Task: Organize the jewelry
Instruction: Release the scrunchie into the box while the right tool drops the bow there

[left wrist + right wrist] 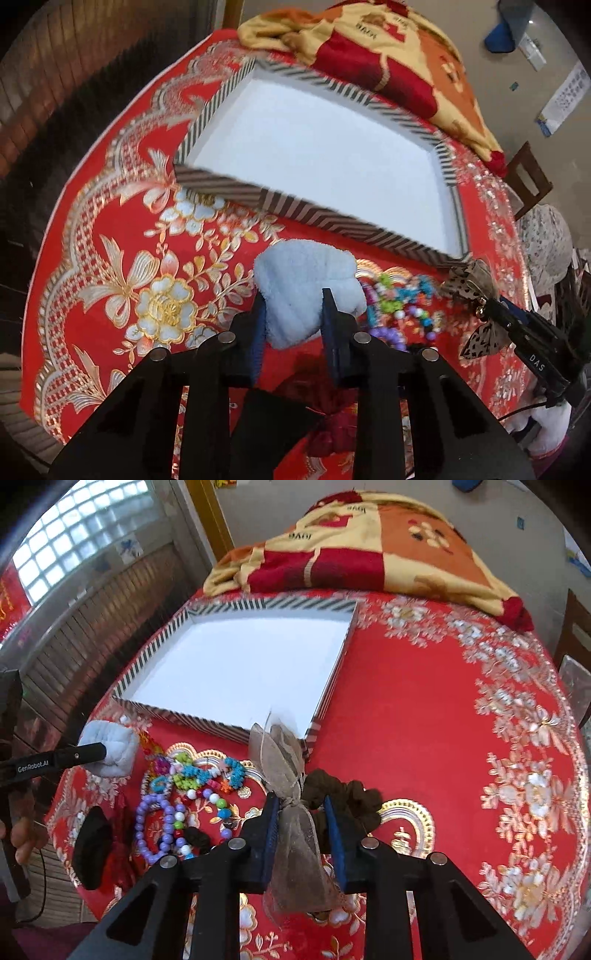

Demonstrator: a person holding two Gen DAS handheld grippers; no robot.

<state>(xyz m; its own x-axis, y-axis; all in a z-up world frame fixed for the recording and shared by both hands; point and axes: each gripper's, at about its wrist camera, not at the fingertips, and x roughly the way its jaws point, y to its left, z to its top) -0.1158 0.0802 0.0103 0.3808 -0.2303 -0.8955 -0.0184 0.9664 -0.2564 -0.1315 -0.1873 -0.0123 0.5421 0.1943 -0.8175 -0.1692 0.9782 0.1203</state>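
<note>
Both views look forward and down along their own fingers, from close above the red, gold-embroidered tabletop (110, 229). The left wrist view faces the near-left corner of the shallow striped-rim white tray (221, 186); the right wrist view faces its near-right corner (314, 727). Both share the tray, the heap of coloured bead bracelets (192, 797) (402, 310) and the red-and-yellow blanket (388, 55) (369, 550) behind

1. A lived-in home: a round table under a red embroidered floral tablecloth (424, 738).
2. A crumpled red-and-yellow fleece blanket (369, 550) lies on it.
3. A glass-block window (85, 535) beside it.
</note>
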